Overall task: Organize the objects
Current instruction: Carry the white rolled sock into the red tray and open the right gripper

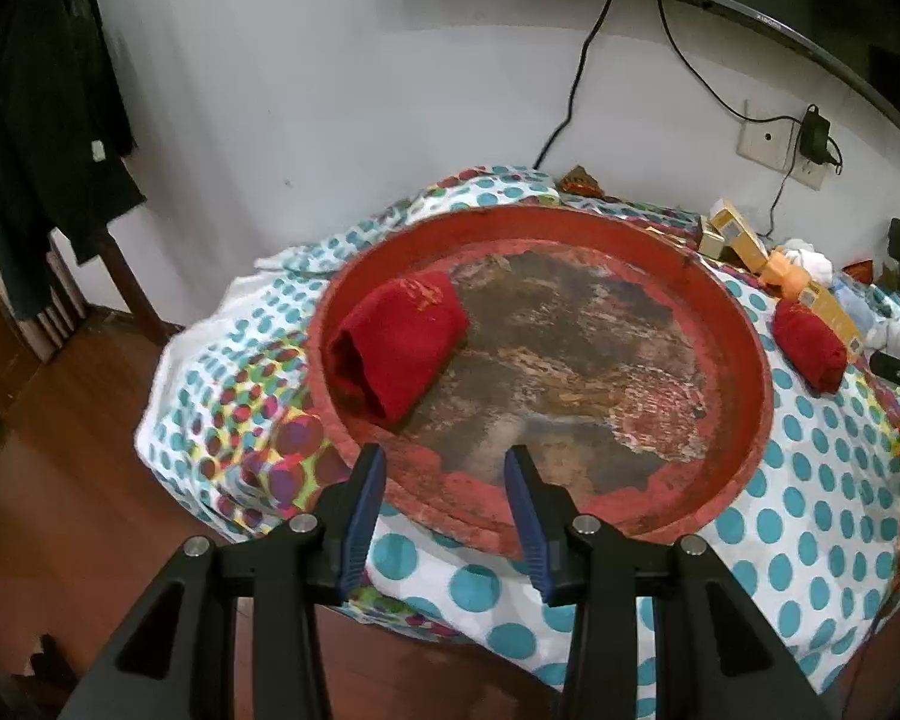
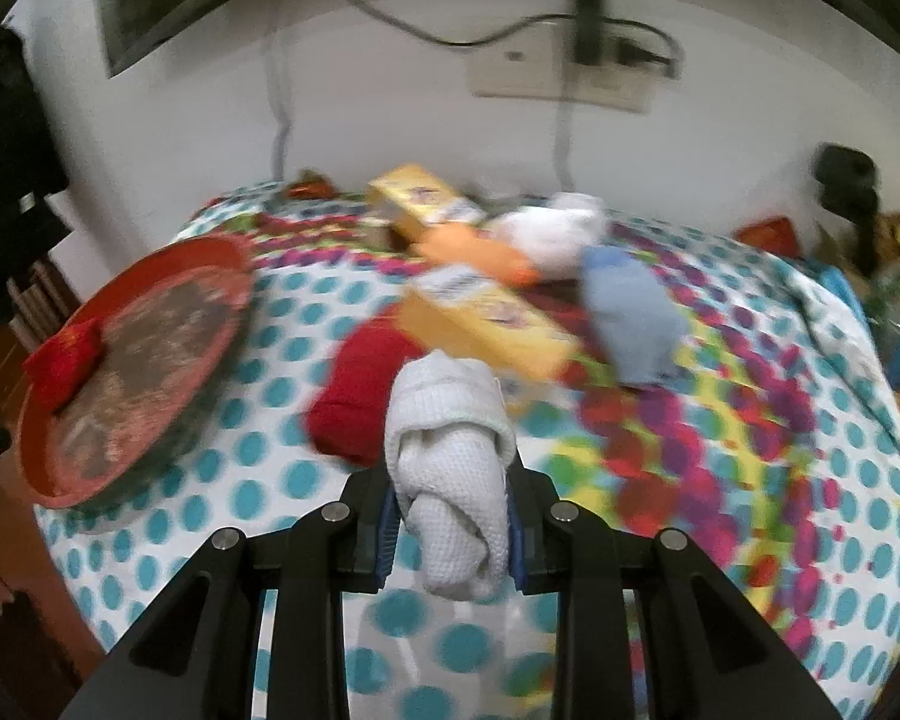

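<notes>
One rolled white sock (image 2: 450, 468) sat pinched between the jaws of the right gripper (image 2: 453, 534), lifted clear of the spotted cloth (image 2: 258, 450) that covered the table, and the blur across that view suggested the hand was on the move. The jaws were drawn in tight on the bundle, biting it at about its middle, with the fatter end poking out beyond the fingertips and a little tail hanging below. It looked soft, light and squashy, the sort of thing that gives under pressure but could not break; my only worry was that a loose roll might unwind or slide out if held by its outer layer alone, so a grip across the thick middle seemed right. Over on the left stood the round red tray (image 1: 744, 360), its painted floor badly worn, with one rolled red sock (image 1: 399, 348) already lying inside against the rim. The left gripper (image 1: 444, 474) hovered over the tray's near edge, jaws about half open and holding nothing. A second red sock (image 2: 360, 396) lay on the cloth between the tray and the clutter, and behind it were a blue sock (image 2: 630, 324), a yellow box (image 2: 486, 324) and another white bundle (image 2: 552, 234), all near one another. I guessed the white roll was bound for the tray, where it would land quietly and stay put.
</notes>
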The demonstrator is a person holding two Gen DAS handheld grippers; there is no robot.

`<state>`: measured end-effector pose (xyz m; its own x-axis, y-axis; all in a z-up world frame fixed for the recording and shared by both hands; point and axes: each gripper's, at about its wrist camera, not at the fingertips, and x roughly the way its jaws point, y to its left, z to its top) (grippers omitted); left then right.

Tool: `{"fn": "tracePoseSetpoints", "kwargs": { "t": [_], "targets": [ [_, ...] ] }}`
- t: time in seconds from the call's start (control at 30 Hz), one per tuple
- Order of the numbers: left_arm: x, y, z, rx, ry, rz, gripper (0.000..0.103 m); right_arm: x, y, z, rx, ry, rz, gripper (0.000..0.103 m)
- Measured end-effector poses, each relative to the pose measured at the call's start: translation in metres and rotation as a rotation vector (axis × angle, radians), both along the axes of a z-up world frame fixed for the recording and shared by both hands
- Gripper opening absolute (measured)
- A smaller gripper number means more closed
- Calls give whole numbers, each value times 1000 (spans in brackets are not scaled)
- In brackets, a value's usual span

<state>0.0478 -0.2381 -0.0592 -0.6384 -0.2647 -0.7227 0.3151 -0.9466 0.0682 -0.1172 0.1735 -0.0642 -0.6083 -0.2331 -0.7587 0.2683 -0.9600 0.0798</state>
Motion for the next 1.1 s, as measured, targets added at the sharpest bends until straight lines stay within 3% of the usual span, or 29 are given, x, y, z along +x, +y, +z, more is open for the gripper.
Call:
{"fn": "tracePoseSetpoints", "kwargs": {
  "t": [0.2,0.63,0.77,0.97,1.1],
  "targets": [
    [2,-6,2,-1,-1,10,42,1,-48,5,23,-8,105,26],
    [2,-17,-5,26,-21,31,42,-5,-111,22,81,-17,269,26],
    [2,-19,-4,25,-19,40,42,-21,-170,4,106,-13,288,27],
    [4,-25,-2,-2,-15,61,42,-47,-185,-5,137,-33,287,27],
    [6,-31,-2,23,-13,65,42,-59,-189,-10,151,-57,276,27]
  ]
}}
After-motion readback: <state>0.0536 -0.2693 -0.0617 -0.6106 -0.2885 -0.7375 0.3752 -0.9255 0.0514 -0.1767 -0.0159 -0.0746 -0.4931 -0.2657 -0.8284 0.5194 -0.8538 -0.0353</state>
